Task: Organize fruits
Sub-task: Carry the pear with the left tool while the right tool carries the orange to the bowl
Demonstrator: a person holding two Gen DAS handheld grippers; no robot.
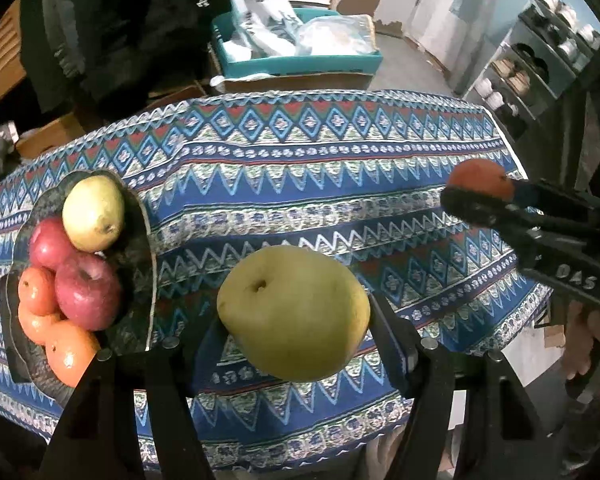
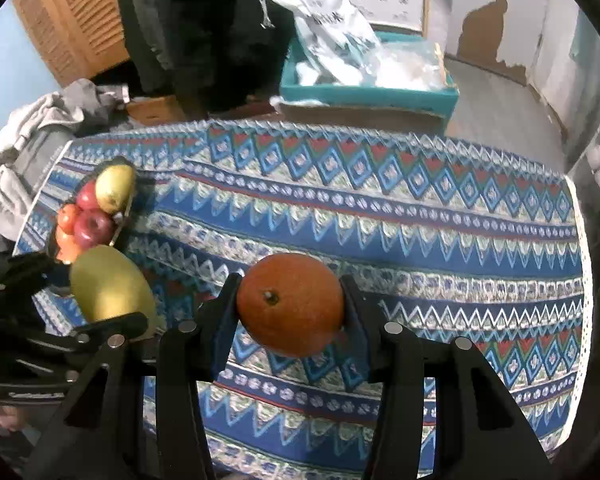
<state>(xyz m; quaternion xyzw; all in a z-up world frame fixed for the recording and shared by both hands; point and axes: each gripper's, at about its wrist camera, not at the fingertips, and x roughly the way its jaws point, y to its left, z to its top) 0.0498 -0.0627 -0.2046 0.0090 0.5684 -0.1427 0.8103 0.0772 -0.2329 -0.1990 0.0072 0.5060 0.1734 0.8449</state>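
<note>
My left gripper (image 1: 296, 320) is shut on a large yellow-green pear (image 1: 294, 312), held above the patterned tablecloth (image 1: 320, 184). My right gripper (image 2: 290, 308) is shut on an orange (image 2: 290, 304), also lifted off the cloth. In the left wrist view the right gripper (image 1: 480, 194) and its orange (image 1: 480, 178) show at the right. In the right wrist view the left gripper (image 2: 96, 300) and the pear (image 2: 108, 292) show at the left. A dark plate (image 1: 140, 248) at the table's left carries a second pear (image 1: 93, 213), two red apples (image 1: 88, 292) and several oranges (image 1: 70, 354).
Behind the table stands a teal box (image 1: 300, 62) stuffed with plastic bags. A shelf of crockery (image 1: 532, 64) is at the far right. Grey clothing (image 2: 32, 132) lies off the table's left end. The cloth's lace edge (image 2: 580, 240) marks the right end.
</note>
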